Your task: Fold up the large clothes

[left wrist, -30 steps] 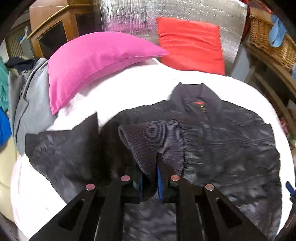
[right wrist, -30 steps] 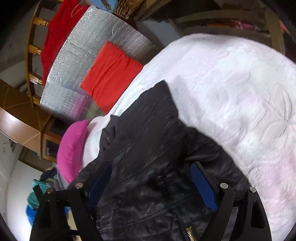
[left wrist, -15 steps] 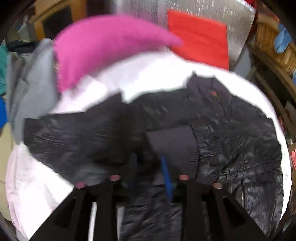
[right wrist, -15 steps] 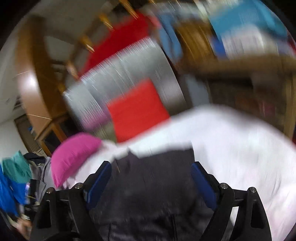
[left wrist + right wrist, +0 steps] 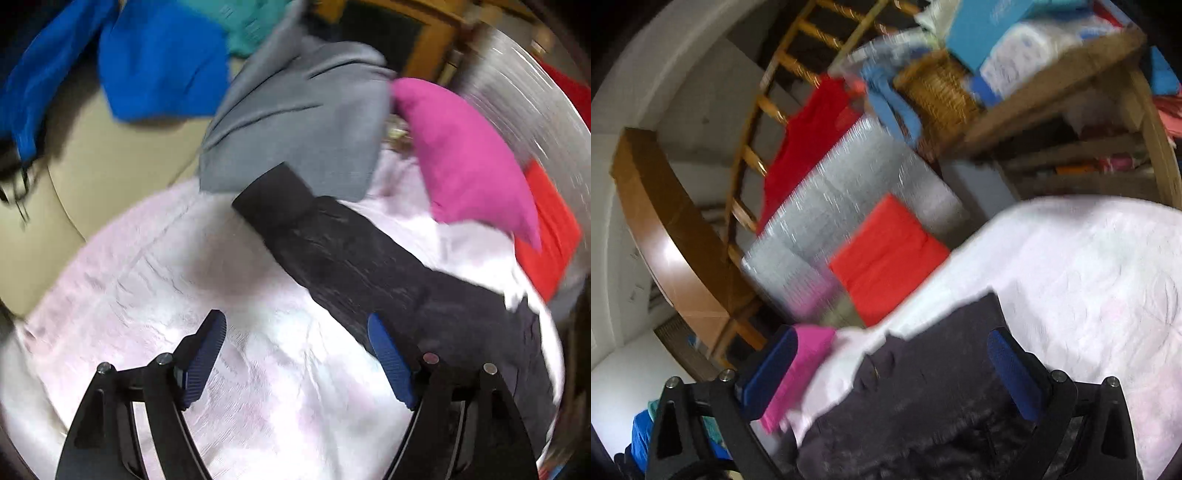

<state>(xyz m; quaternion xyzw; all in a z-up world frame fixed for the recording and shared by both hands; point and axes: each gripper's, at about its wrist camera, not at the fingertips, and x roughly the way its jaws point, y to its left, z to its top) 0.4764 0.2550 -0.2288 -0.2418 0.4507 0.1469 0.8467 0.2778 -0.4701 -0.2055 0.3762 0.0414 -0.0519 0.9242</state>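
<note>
My left gripper (image 5: 295, 354): jaws spread wide, holding nothing, over the white bedspread (image 5: 155, 295) at lower centre of the frame. The black jacket (image 5: 369, 266) has one sleeve stretched diagonally toward upper centre, cuff touching a grey garment (image 5: 303, 122); pink pillow (image 5: 469, 158) at upper right. My right gripper (image 5: 892, 373): jaws also spread, empty, above the jacket at bottom centre. Frames are motion-blurred.

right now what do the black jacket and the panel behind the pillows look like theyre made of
Black jacket: likely leather or faux leather, faint sheen and creasing, with a matte cuff. Silver panel: looks like reflective foil, bright and glinting.
</note>
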